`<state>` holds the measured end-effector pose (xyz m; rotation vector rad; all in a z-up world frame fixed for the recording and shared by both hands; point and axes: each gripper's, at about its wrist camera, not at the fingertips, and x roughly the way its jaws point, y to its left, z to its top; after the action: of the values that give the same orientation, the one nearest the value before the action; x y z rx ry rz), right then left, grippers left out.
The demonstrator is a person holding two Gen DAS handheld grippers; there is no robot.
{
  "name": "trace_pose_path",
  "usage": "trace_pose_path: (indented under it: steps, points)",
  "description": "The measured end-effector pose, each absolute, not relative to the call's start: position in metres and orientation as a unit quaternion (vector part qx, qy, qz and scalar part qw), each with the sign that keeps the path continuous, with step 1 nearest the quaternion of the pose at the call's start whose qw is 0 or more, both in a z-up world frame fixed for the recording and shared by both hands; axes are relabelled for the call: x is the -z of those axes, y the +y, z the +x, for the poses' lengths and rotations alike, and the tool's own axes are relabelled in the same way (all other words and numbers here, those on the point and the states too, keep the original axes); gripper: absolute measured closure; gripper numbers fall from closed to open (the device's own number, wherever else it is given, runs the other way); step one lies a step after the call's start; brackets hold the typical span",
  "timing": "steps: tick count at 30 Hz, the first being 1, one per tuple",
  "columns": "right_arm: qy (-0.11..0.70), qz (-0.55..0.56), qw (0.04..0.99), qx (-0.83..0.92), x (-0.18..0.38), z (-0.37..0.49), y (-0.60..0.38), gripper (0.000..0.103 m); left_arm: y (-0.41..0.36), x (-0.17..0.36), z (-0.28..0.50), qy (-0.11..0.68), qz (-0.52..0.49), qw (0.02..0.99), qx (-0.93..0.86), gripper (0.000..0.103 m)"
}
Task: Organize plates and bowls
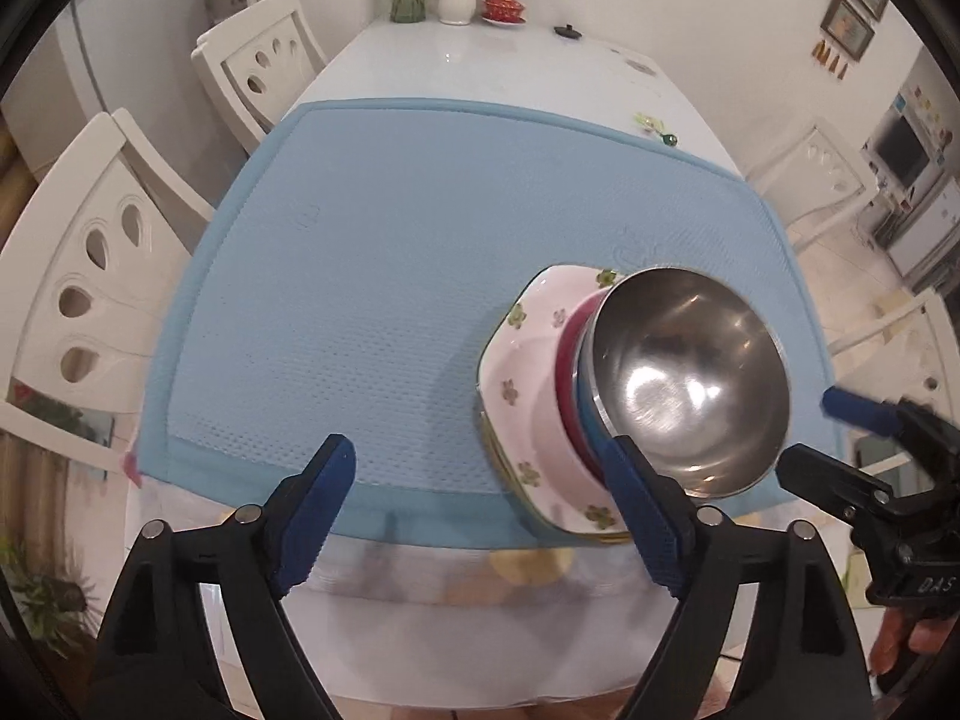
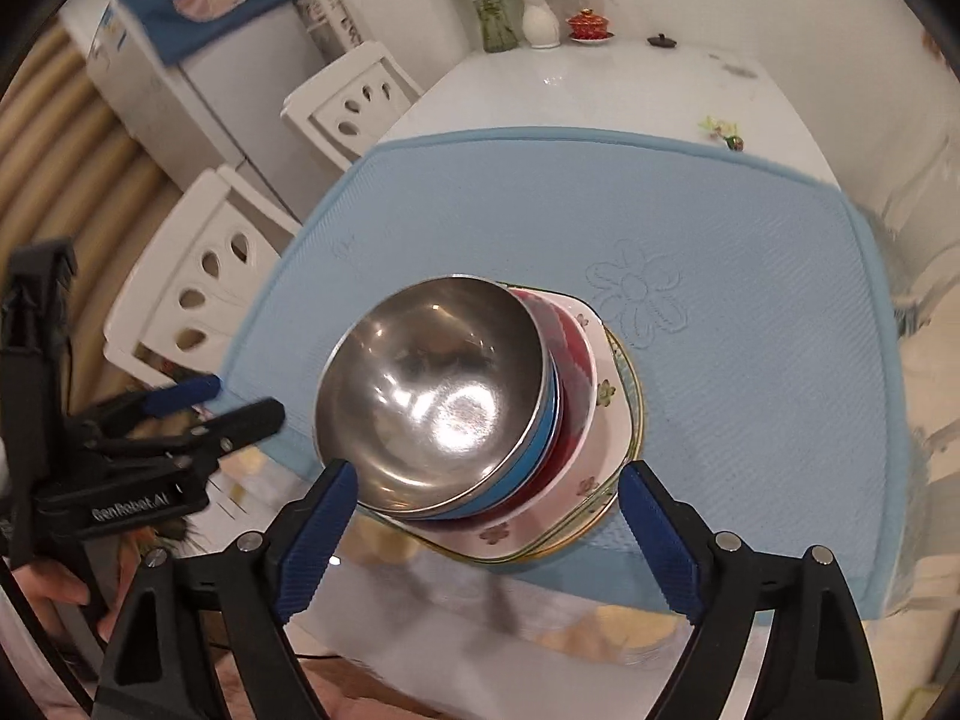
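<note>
A white dining table (image 1: 480, 60) carries a blue mat (image 1: 372, 276), with white chairs (image 1: 78, 300) along its left side and vases at the far end. Going left to right, the left gripper (image 1: 480, 516) hangs with its fingers wide apart and empty, just left of the stack. That stack sits near the mat's front edge: a steel bowl (image 2: 432, 396), itself empty, nests in a blue bowl (image 2: 528, 450), that in a red bowl (image 2: 576, 372), all resting on a floral plate (image 2: 591, 462) over further gold-rimmed plates. The right gripper (image 2: 486, 534) also stands spread, holding nothing. The nested bowls lean off-centre; I judge a careless nudge could tip them or slide the stack toward the table edge.
</note>
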<state>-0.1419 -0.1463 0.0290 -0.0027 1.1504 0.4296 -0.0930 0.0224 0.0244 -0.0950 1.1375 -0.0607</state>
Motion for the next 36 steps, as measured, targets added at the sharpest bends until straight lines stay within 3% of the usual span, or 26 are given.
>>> trace_pose_path:
  steps: [1, 2, 9, 36]
  points:
    - [0.538, -0.012, 0.818, -0.203, -0.027, -0.144, -0.144, 0.005, 0.019, -0.017, -0.091, 0.555, -0.029, 0.831, 0.028, 0.001]
    - [0.537, -0.020, 0.818, -0.206, -0.024, -0.145, -0.142, 0.000, 0.015, -0.011, -0.090, 0.566, -0.015, 0.824, 0.026, 0.001]
    - [0.541, -0.080, 0.813, -0.200, -0.006, -0.152, -0.128, 0.000, -0.006, 0.003, -0.099, 0.562, 0.035, 0.825, 0.039, 0.001]
    - [0.532, -0.043, 0.822, -0.198, -0.001, -0.153, -0.131, 0.000, -0.007, 0.003, -0.092, 0.553, 0.027, 0.830, 0.060, 0.001]
